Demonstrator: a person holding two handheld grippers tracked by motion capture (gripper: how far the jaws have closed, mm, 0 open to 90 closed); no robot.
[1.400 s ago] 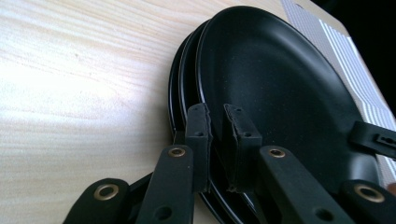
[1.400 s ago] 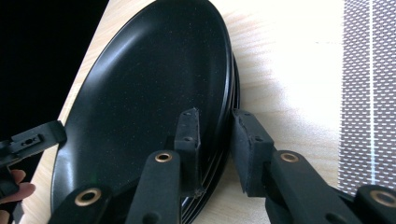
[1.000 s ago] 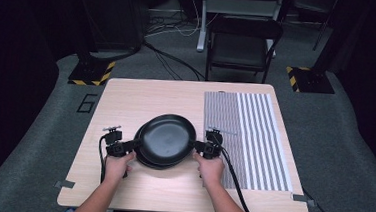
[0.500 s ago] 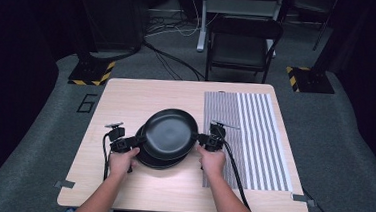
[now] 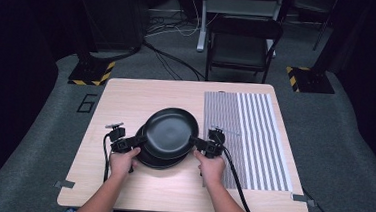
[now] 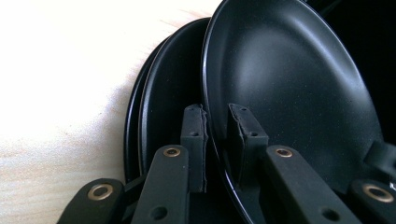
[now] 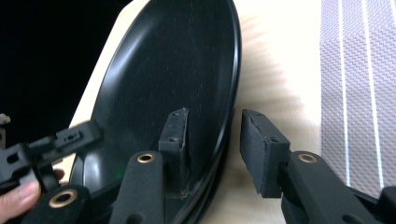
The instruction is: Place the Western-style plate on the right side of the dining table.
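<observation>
Top plate [image 5: 170, 131] lifted off stack [image 5: 159, 160] for separation: left gripper [image 6: 215, 140] pinching rim, right gripper [image 7: 212, 151] straddling rim, jaws apart.

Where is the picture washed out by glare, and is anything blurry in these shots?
Left gripper view: the table blows out to white at upper left. Right gripper view: tabletop beside the top plate overexposed, the hand soft. High view: surroundings dark, table evenly lit.

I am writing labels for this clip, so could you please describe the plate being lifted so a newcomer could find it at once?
On the wooden table, left of the striped mat, sits a small stack of black plates. The top plate spans the left gripper and right gripper at its opposite rims. Unlike the others, it is raised and offset from the stack.
</observation>
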